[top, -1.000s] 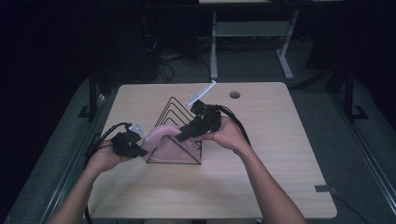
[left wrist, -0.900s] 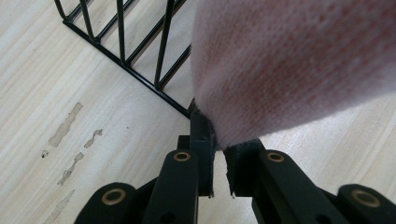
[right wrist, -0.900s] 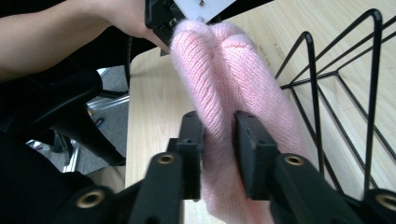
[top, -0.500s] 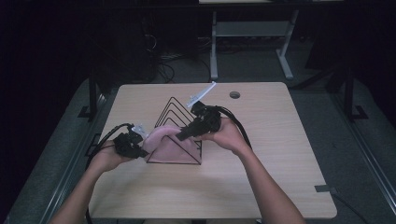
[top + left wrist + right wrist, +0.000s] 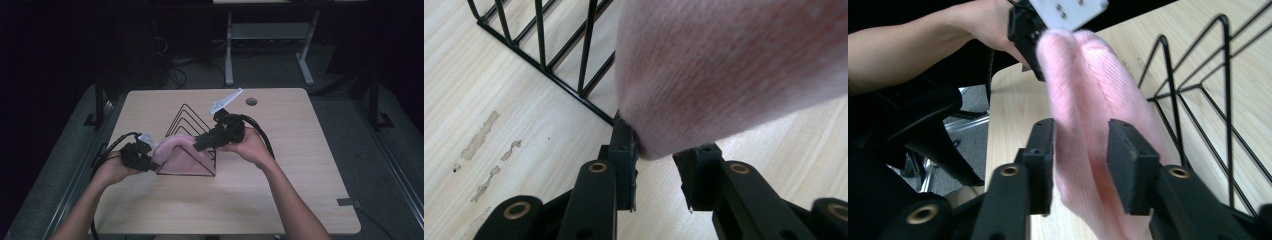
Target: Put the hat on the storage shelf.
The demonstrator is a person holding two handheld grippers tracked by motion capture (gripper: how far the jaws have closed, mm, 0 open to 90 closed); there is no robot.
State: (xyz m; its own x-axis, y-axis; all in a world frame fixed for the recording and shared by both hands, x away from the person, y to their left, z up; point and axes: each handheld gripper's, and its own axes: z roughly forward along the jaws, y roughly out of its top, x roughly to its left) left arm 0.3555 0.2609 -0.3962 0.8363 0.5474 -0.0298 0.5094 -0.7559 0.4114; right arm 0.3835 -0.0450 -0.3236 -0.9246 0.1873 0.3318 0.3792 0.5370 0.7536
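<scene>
The pink cloth point(image 5: 172, 150) hangs over the front wire of the black rack point(image 5: 192, 145), stretched between the two grippers. The left gripper point(image 5: 145, 159) sits at the cloth's near end; its jaws have just been opening, and in the left gripper view the cloth's tip point(image 5: 724, 75) reaches only just into their mouth, brushing one pad while the other stands clear, so the jaws are apart and nothing is clamped. The right gripper point(image 5: 202, 142) is at the far end, up on the rack; its jaws have also just been opening, and in the right gripper view the cloth point(image 5: 1093, 125) runs between the pads with a gap on each side, jaws apart, no real grip.

With both ends let go, the risk I see is the cloth sliding off the wire toward whichever side hangs heavier, or bunching against the rack's base. If either gripper pulls back with a pad snagging the knit, it could drag the cloth or tip the light rack.

Room is tight right ahead of the left gripper, where the rack's base wire point(image 5: 549, 75) lies. Behind both grippers the table point(image 5: 300, 190) gives plenty of open wood for backing away; beyond the right gripper the rack's other loops crowd in.
</scene>
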